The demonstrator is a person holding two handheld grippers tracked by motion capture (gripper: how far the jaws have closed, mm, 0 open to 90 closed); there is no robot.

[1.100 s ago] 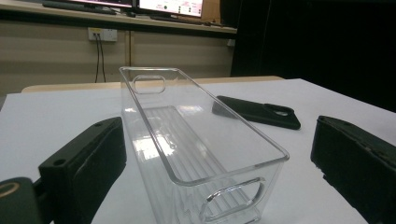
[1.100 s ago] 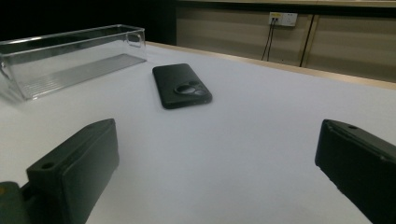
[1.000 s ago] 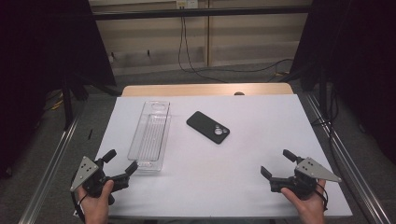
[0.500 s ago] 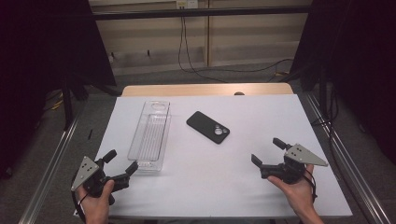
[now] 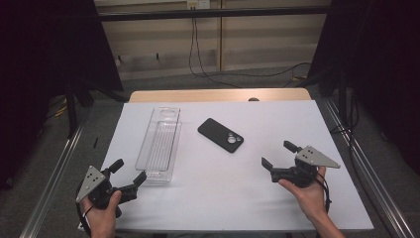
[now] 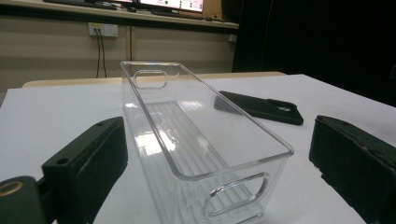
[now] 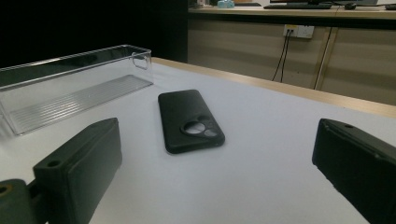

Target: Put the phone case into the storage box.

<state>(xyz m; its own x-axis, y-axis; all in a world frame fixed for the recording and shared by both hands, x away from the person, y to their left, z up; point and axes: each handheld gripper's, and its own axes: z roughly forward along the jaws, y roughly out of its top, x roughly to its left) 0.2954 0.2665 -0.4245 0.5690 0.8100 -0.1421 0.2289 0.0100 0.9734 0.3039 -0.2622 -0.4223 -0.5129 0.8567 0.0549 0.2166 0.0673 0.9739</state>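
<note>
A black phone (image 5: 221, 135) lies back-up on the white table, its camera ring toward the near right; it is also in the right gripper view (image 7: 188, 121) and the left gripper view (image 6: 259, 107). A long clear plastic bin (image 5: 160, 142) stands empty left of it (image 6: 196, 140) (image 7: 65, 86). My right gripper (image 5: 280, 156) is open, low over the table, its jaws facing the phone from the near right. At the near left corner my left gripper (image 5: 128, 172) is open just short of the bin's near end.
The white table top (image 5: 277, 119) ends in a wooden strip at the far edge. Metal rails run along both sides. Dark curtains stand left and right, with cables on the floor beyond the table.
My right gripper has moved left and forward toward the phone. The left gripper has stayed in place.
</note>
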